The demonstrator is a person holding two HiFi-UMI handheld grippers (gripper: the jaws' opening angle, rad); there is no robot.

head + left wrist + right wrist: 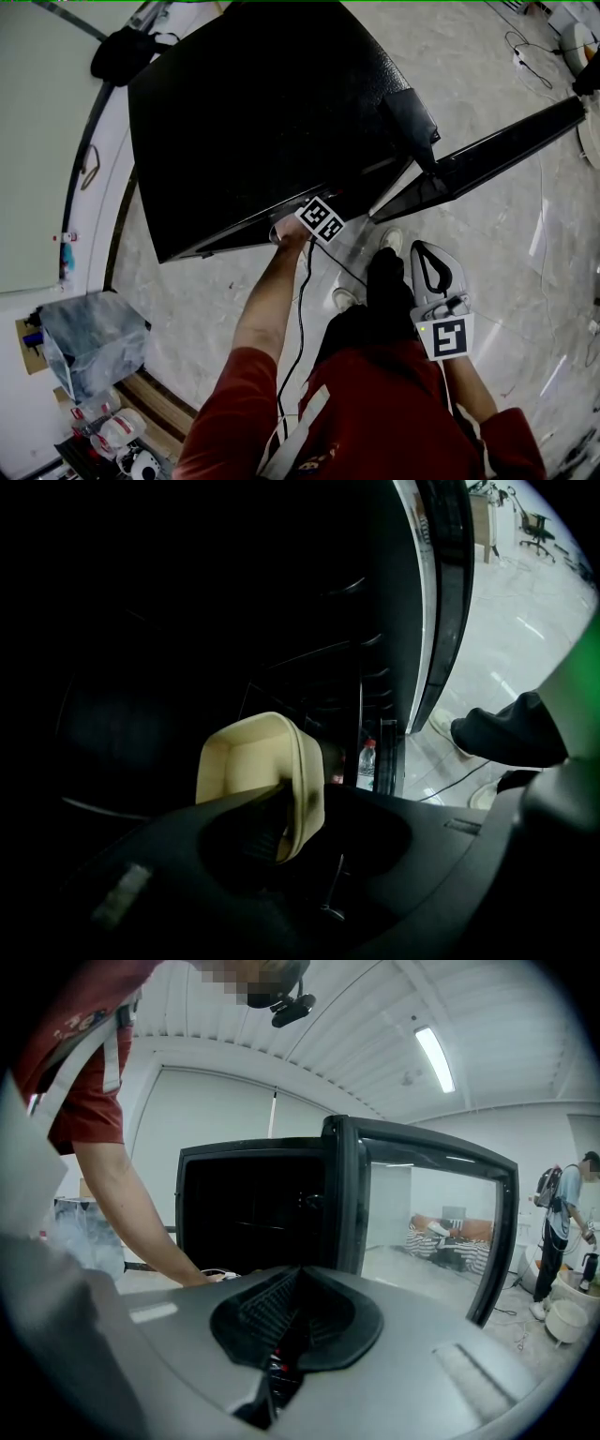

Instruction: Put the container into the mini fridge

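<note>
Container [246,761] is out of my head view, inside the mini fridge [253,112]. My left arm [267,305] reaches under its front edge, and the right tongs [429,255] hang over open floor [534,234] beside the swung door [497,150].

Left gripper view: left tongs [292,819] spread, container's near wall between them, dark room beyond.

Right gripper view: jaws pressed together, empty, well back from the opening.

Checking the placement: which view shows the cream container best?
The left gripper view: the container shows clearly against the dark interior. In the head view the top of the mini fridge hides it; the right gripper view shows only darkness inside.
</note>
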